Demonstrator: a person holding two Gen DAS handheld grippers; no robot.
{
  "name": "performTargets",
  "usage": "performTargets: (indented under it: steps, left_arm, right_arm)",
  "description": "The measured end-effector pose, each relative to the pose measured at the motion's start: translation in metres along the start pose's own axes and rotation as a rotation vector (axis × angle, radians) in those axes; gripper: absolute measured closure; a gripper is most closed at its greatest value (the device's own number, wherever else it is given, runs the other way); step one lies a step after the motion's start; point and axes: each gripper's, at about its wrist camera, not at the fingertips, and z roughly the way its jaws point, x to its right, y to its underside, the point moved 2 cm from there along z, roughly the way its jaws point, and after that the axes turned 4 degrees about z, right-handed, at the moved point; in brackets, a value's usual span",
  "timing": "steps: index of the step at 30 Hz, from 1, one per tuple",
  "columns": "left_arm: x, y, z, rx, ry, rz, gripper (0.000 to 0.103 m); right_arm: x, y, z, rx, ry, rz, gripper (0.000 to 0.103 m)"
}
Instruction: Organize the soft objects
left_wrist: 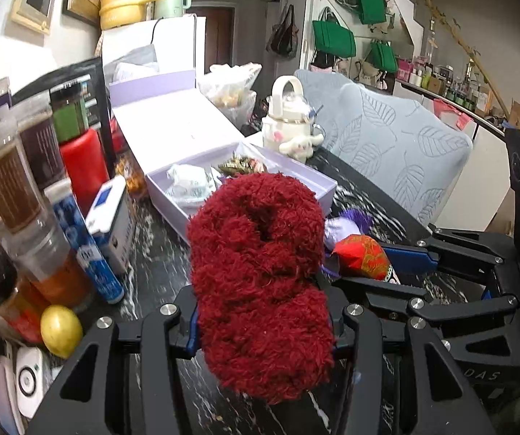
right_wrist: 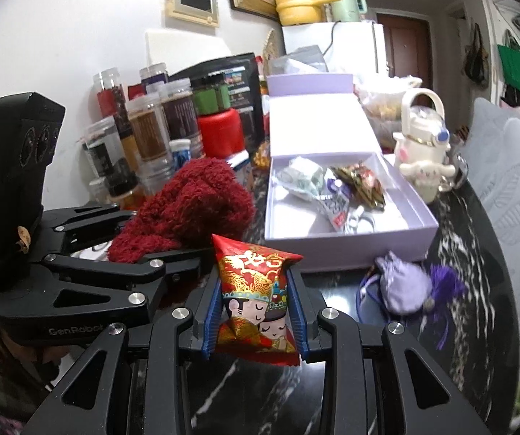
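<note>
A fuzzy red bundle (left_wrist: 260, 282) is clamped between the pads of the left hand-held gripper (left_wrist: 263, 330), raised over the dark marbled surface (left_wrist: 158, 253). A red printed pouch (right_wrist: 256, 301) is pinched upright by the right hand-held gripper (right_wrist: 256, 322). Just beyond, a lilac drawstring pouch (right_wrist: 403, 286) lies before the open lilac box (right_wrist: 347, 243), in which small packets are held.

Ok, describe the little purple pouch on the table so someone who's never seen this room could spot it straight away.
Find the open lilac box on the black marbled table. Just in front of its near right corner, on the tabletop, lies the pouch, a pale lilac drawstring bag. Unlike the red packet nearby, it carries a dark purple tassel.
</note>
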Motion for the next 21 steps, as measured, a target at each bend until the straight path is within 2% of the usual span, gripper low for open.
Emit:
performTargets:
  steps: [21]
  left_arm:
    - [-0.020, -0.083, 0.018, 0.113, -0.043, 0.049, 0.055]
  right_arm:
    - [0.026, -0.086, 0.008, 0.107, 0.019, -0.051, 0.071]
